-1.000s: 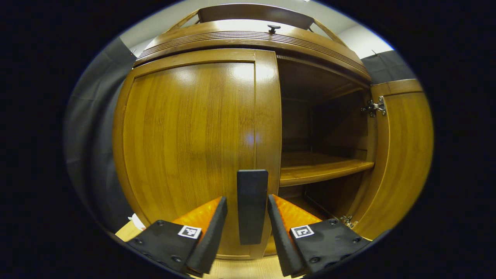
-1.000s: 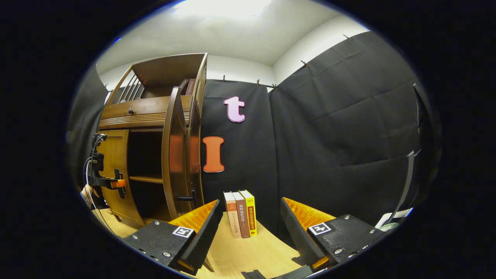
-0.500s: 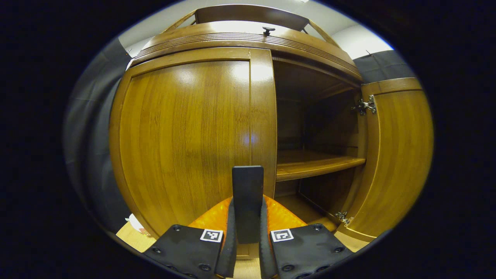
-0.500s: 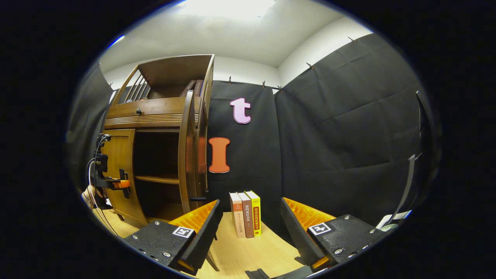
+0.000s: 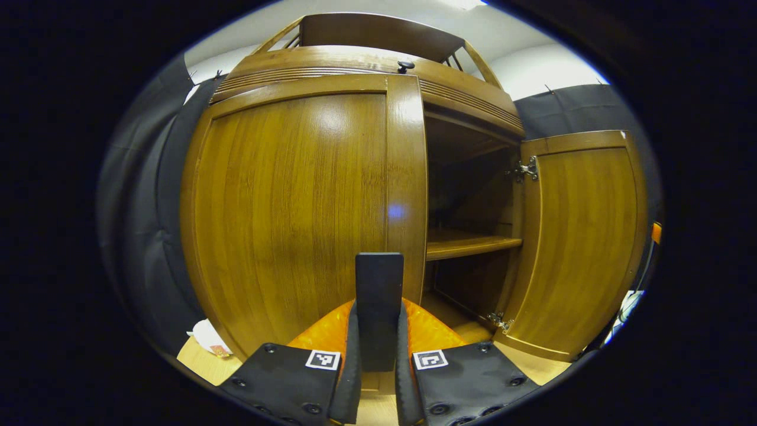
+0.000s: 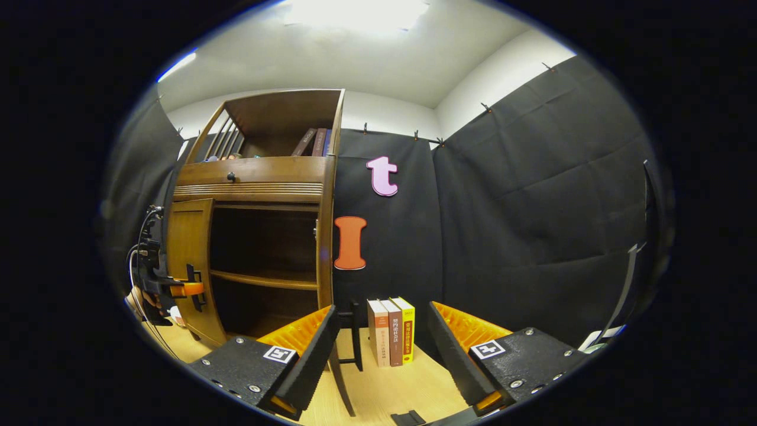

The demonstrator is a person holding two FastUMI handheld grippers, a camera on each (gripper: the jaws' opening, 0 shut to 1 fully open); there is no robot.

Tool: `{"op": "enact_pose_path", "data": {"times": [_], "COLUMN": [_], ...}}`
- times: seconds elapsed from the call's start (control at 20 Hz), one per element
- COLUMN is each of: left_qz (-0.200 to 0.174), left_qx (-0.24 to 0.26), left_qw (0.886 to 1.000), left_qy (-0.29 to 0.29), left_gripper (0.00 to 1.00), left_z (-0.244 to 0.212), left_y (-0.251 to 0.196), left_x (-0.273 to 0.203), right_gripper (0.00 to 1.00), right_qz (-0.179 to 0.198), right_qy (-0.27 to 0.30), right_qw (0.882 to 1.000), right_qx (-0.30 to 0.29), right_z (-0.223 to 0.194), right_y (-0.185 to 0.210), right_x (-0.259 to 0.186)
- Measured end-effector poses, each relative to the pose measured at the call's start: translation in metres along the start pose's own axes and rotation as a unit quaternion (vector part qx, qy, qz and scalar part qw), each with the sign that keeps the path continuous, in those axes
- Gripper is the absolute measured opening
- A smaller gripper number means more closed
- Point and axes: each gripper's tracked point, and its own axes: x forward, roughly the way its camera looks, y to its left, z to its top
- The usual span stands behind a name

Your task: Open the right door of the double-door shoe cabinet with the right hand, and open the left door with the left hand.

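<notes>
Black-cloth booth, wooden table (image 6: 378, 390) underfoot; left door (image 5: 295, 207) frame centre, ajar, left claw (image 5: 378, 378) pinching its handle (image 5: 378, 307); right door (image 5: 576, 242) swung wide; right claw (image 6: 378, 361) spread, empty; risk: handle slipping from pads if pull turns off-axis

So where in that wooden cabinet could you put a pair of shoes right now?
The bare wooden shelf and the floor beneath it, between the closed left door and the open right door. The left gripper crowds the left door's black handle.
</notes>
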Motion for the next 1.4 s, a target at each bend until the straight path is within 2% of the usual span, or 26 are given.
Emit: {"op": "enact_pose_path", "data": {"times": [0.2,0.65,0.75,0.85,0.9,1.4], "left_qz": [-0.013,-0.025,-0.021,-0.015,-0.012,0.025], "left_qx": [0.004,0.002,0.002,0.003,0.002,0.030], "left_qw": [1.000,1.000,1.000,1.000,1.000,0.999], "left_qy": [0.002,0.002,0.000,0.000,-0.001,-0.004], "left_gripper": [0.31,0.29,0.29,0.34,0.30,0.29], "left_z": [-0.001,0.001,0.003,0.003,0.004,0.006], "left_y": [0.005,0.032,0.039,0.047,0.050,0.091], "left_x": [-0.034,-0.100,-0.114,-0.124,-0.128,-0.168], "right_gripper": [0.92,0.92,0.92,0.92,0.92,0.92], "right_qz": [0.023,0.075,0.085,0.092,0.095,0.121], "right_qy": [-0.004,-0.005,-0.003,-0.004,-0.004,-0.003], "right_qw": [1.000,0.997,0.996,0.996,0.995,0.992], "right_qx": [0.005,0.013,0.016,0.017,0.017,0.028], "right_z": [0.008,0.012,0.012,0.011,0.012,0.005], "right_y": [0.027,0.085,0.095,0.104,0.107,0.137], "right_x": [-0.002,-0.003,-0.003,-0.002,0.000,0.002]}}
